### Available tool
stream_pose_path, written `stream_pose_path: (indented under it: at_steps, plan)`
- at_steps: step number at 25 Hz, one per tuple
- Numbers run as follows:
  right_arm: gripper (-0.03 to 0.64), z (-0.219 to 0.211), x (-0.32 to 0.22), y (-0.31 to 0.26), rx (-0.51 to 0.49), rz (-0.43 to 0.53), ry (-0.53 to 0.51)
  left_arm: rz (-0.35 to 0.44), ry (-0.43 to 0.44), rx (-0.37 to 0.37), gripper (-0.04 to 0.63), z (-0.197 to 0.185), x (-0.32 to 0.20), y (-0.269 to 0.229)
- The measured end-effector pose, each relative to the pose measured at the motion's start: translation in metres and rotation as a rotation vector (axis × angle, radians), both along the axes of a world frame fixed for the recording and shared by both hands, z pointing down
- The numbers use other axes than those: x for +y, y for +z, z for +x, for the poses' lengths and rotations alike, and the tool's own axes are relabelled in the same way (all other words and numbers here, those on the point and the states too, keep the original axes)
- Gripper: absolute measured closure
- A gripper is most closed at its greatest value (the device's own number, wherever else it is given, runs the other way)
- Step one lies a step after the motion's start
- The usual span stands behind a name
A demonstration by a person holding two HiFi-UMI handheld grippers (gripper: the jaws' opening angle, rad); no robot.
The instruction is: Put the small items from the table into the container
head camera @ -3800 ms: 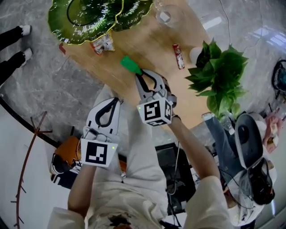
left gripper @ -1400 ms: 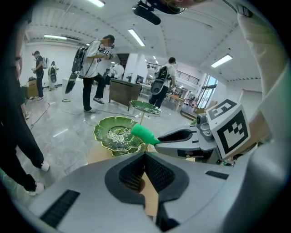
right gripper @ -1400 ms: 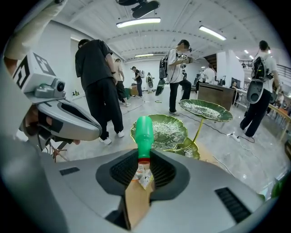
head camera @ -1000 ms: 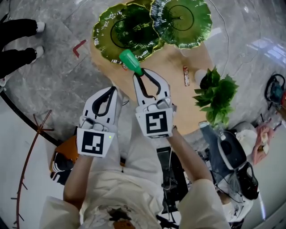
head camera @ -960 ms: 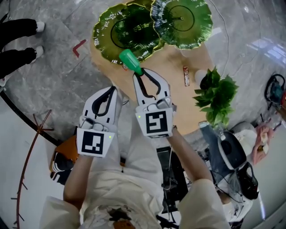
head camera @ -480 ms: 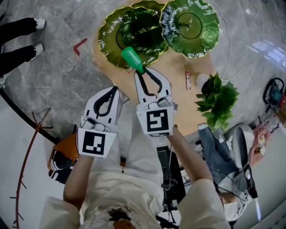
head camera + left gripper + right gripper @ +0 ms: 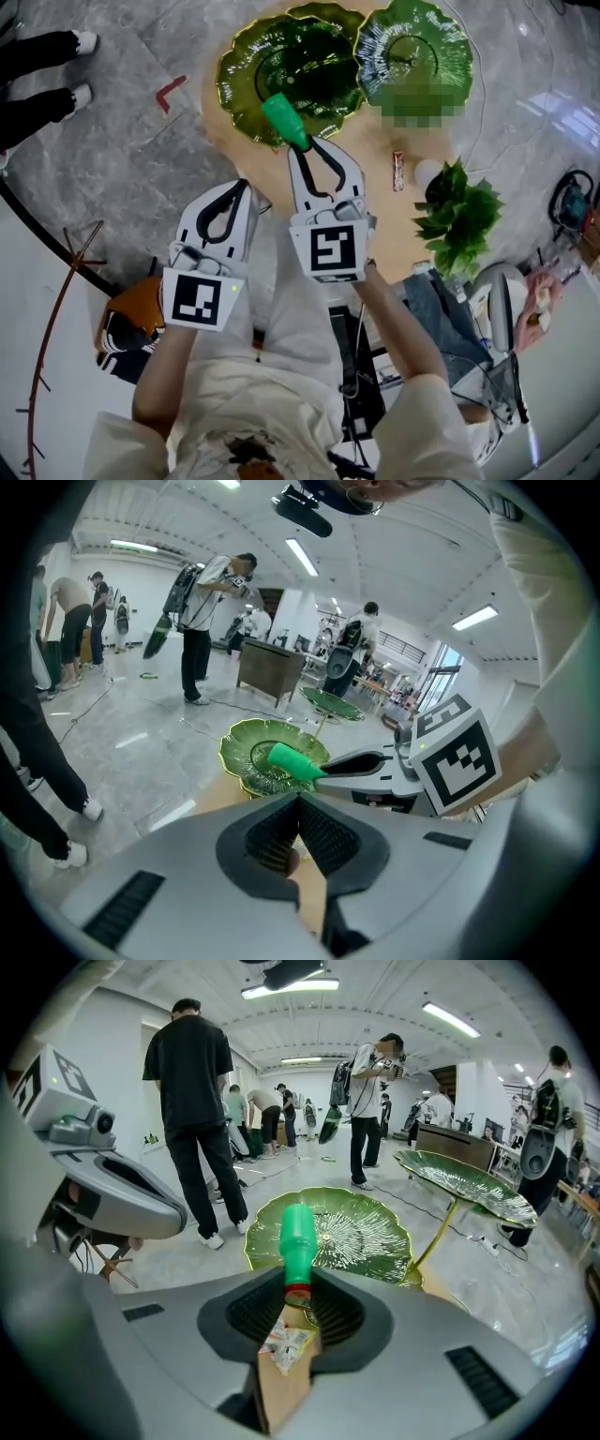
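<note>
Two jaws of the right gripper [image 7: 302, 145] are clamping one green bottle [image 7: 284, 118] by its narrow end, where a red band is showing. The wider green body is sticking out past the jaw tips and, in the head view, is lining up with the near rim of the nearer leaf dish [image 7: 309, 56]. Beside it, the left gripper [image 7: 223, 217] is hovering lower in that view, its jaws pressing together on nothing.

Count: one bottle, two leaf dishes in plain sight, one red wrapped bar [image 7: 397, 171], one crumpled packet [image 7: 284, 1345], one potted plant [image 7: 457, 211].

Bottle is looking like smooth, opaque plastic, roughly cylindrical. Both dishes are showing glossy green, glass-like surfaces with wavy yellowish rims and fine veins radiating from the centre. The farther leaf dish [image 7: 469, 1185] is standing on a thin stem. Packet is lying flat on the wooden table [image 7: 370, 178], just under the right jaws, white with printed colour. Table top is showing a light, matte wood tone.
</note>
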State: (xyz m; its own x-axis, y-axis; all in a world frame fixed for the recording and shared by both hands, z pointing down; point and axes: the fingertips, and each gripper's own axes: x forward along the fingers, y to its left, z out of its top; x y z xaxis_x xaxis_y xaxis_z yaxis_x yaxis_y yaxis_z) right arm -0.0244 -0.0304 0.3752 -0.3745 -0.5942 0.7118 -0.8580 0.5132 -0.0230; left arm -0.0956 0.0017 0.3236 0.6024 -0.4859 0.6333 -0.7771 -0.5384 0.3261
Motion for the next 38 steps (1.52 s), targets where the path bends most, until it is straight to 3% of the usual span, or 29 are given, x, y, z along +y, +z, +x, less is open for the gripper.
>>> stream_pose_path:
  at_steps: [6, 22, 38]
  plan:
    - [0.532, -0.001, 0.002, 0.003, -0.012, -0.019, 0.002, -0.005, -0.011, 0.003, 0.597, -0.002, 0.003, 0.0]
    - [0.522, 0.013, 0.017, -0.019, -0.021, 0.075, 0.031, 0.016, -0.013, 0.007, 0.597, 0.008, 0.024, -0.005]
    - [0.522, 0.017, 0.053, -0.018, -0.047, 0.063, 0.035, 0.021, -0.027, -0.008, 0.597, 0.012, 0.058, -0.004]
